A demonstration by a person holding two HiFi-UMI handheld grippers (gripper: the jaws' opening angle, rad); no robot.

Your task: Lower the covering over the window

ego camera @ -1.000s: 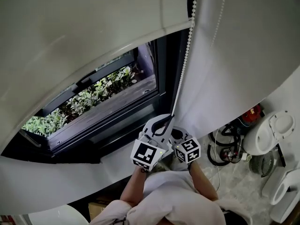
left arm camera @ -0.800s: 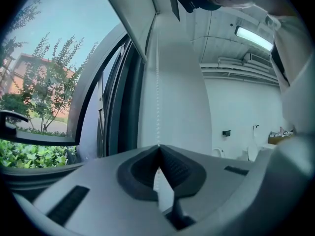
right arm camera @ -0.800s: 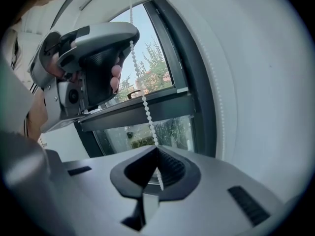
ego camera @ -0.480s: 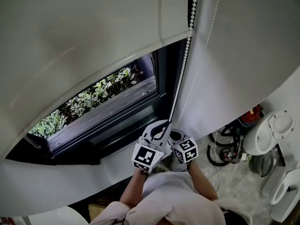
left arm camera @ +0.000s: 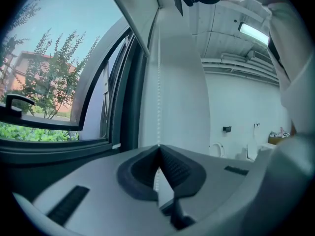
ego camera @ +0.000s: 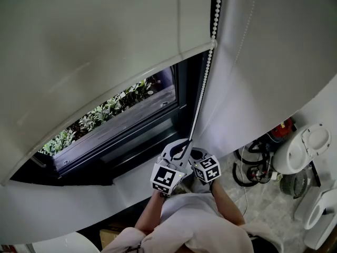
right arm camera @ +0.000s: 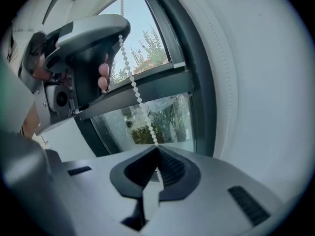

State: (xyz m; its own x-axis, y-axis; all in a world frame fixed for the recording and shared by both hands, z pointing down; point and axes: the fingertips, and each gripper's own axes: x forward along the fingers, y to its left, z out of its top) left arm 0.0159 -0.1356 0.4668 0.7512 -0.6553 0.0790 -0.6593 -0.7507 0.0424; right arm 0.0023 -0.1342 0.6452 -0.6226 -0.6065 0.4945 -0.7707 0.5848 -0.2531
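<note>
Head view has the roller blind [ego camera: 105, 46] hanging over the upper part of the window [ego camera: 131, 123]. The lower part of the glass is uncovered, with green plants [ego camera: 100, 115] showing outside, so I'd say the job is partway there at best.

Both hands are on the bead chain [ego camera: 202, 96], which runs down the right side of the frame from the blind's top corner. The left gripper [ego camera: 185, 143] has the higher hold and the right gripper [ego camera: 192, 153] sits just below it, almost touching. In the left gripper view the jaws are closed tight, with the chain [left arm camera: 158, 107] coming straight down into the pinch [left arm camera: 158, 149]. Same deal in the right gripper view: jaws clamped together on the beads [right arm camera: 134, 85] right at the tips [right arm camera: 157, 154], and you can see the left gripper [right arm camera: 93, 38] holding the same strand above.

Tips for the pull, as I see it:
- Pull straight along the line of the chain, not out into the room, so the beads don't skip.
- Go smooth and steady, no yanking.
- The hands are already low, near the sill, so there's probably not much stroke left. I'd let go with one gripper only, reach up, re-clamp higher, then bring the other up.
- Watch the blind's bottom edge, not the hands.
</note>
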